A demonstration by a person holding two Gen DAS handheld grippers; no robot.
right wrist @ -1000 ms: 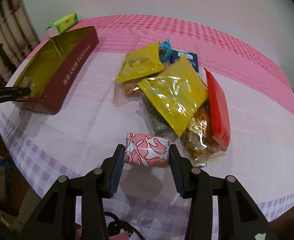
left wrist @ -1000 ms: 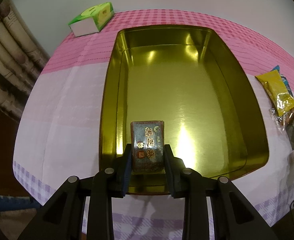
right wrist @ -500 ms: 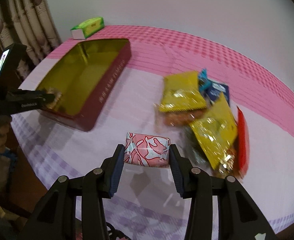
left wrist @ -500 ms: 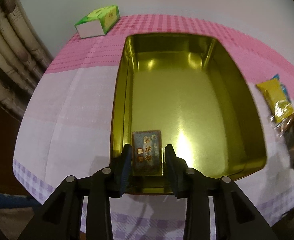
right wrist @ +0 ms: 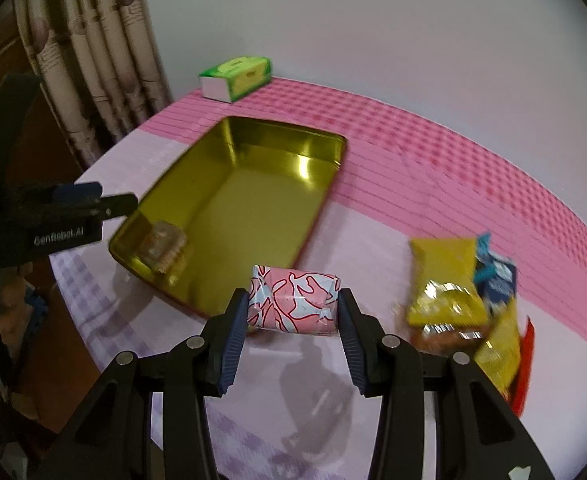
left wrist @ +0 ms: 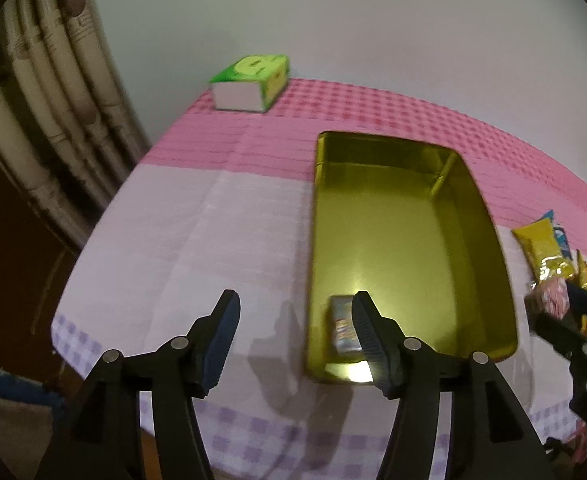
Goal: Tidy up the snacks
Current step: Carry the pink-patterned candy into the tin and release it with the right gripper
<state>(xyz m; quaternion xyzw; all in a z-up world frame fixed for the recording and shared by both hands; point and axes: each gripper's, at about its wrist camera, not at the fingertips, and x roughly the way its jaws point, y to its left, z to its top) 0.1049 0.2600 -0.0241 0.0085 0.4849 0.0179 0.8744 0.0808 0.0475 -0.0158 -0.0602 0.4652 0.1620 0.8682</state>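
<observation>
One small packet point(left wrist: 343, 326) is seen lying flat in the near corner of the gold tin point(left wrist: 407, 160); nothing else is in the tin. The left gripper point(left wrist: 293, 320) is held above the near table point(left wrist: 197, 240) edge, jaws spread wide, nothing held. The right gripper point(right wrist: 293, 312) is closed on a pink wrapped packet point(right wrist: 293, 304), gripped at both ends and held above the table just beside the tin's near wall. A pile of snack bags point(right wrist: 445, 280) is left on the table to the right, well apart from the tin: yellow, blue and red ones are made out, count blurred. A green box point(right wrist: 235, 72) is noted at the far edge. Task judged early: one item stowed, a second ready for placing, the pile not yet handled.
</observation>
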